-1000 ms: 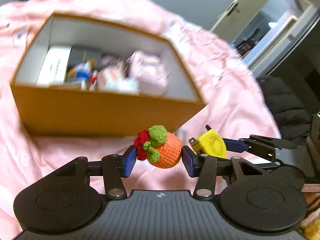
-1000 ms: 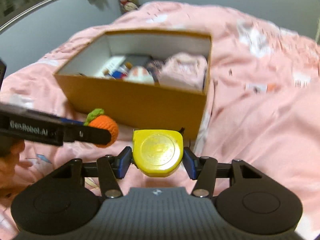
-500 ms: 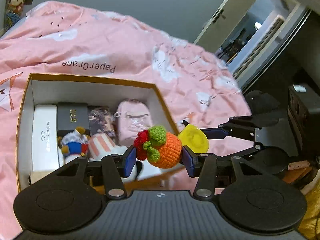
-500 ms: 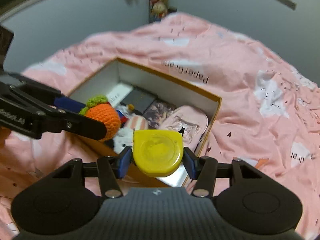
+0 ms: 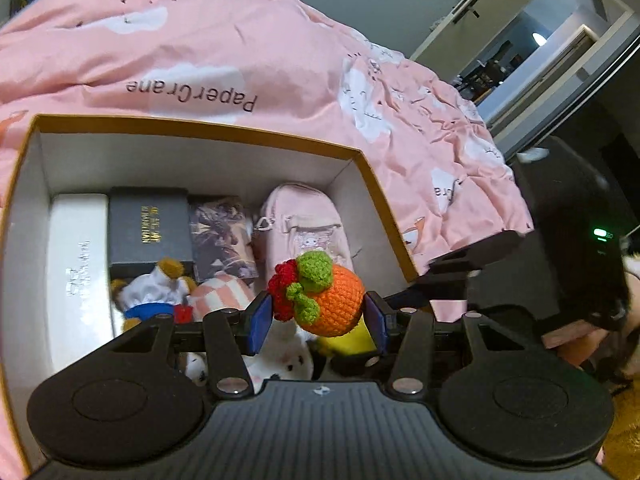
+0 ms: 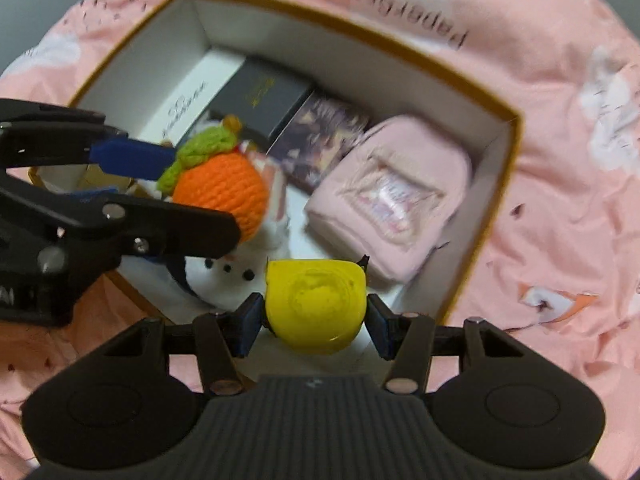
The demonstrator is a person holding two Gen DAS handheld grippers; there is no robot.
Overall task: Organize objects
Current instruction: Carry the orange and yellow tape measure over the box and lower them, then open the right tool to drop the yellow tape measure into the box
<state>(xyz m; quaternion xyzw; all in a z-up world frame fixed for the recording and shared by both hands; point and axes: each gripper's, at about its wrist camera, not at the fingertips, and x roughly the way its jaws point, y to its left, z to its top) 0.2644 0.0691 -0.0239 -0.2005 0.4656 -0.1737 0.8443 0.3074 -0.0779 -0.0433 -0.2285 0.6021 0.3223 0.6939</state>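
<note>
One open cardboard box (image 5: 384,200) sits on the bed. Inside it: one white case (image 5: 76,272), one dark box (image 5: 148,224), one printed packet (image 5: 222,236), one pink pouch (image 5: 304,220) and two plush toys. Two hand-held grippers hover, carrying one crocheted orange (image 5: 332,304) and one yellow tape measure (image 6: 316,304).

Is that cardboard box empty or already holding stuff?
Holding stuff: the box has a pink pouch, dark case and plush toys inside.

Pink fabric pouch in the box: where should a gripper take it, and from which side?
Probably from above, pinching the pink fabric pouch across its narrower width. It lies flat in the tan cardboard box, its far end near a wall, so a sideways approach looks blocked.
</note>
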